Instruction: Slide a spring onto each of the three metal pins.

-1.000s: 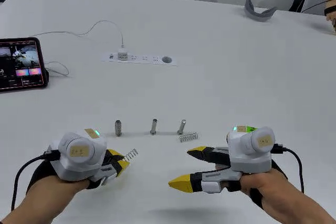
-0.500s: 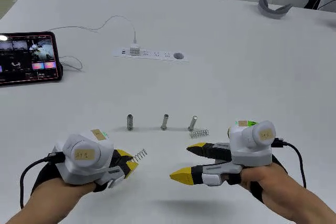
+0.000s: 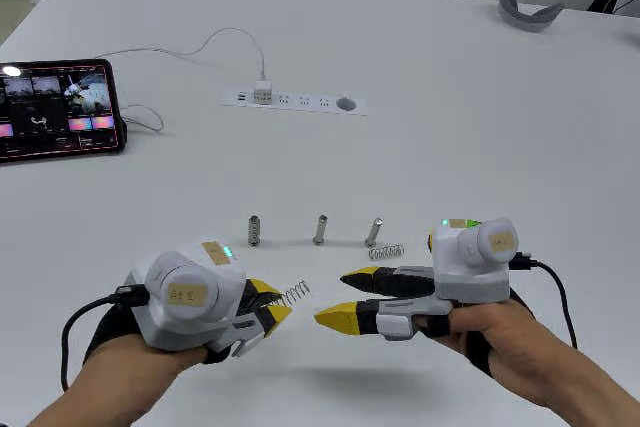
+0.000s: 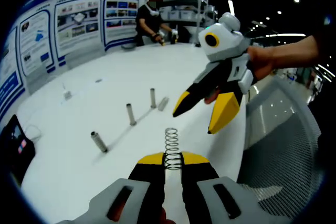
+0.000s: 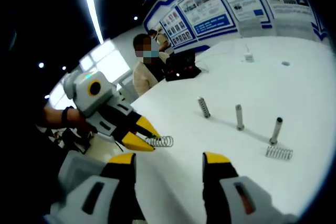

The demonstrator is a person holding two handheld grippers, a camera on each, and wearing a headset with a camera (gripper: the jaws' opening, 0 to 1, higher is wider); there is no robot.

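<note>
Three metal pins stand in a row on the white table: the left pin (image 3: 254, 230) wears a spring, while the middle pin (image 3: 321, 229) and right pin (image 3: 375, 232) are bare. A loose spring (image 3: 386, 251) lies beside the right pin. My left gripper (image 3: 275, 309) is shut on one end of another spring (image 3: 295, 294), which sticks out past its yellow tips (image 4: 171, 148). My right gripper (image 3: 335, 297) is open and empty, its tips facing that spring from the right. The right gripper view has the left gripper (image 5: 113, 114) with its spring (image 5: 160, 141) just beyond my open jaws.
A tablet (image 3: 55, 112) lies at the table's left edge. A white power strip (image 3: 295, 101) with a plugged cable sits behind the pins. A grey curved object (image 3: 530, 7) rests at the far right. A person (image 5: 147, 61) stands beyond the table.
The two grippers have come closer together: the left one moved right with its spring, the right one shifted left. The head camera also moved.
</note>
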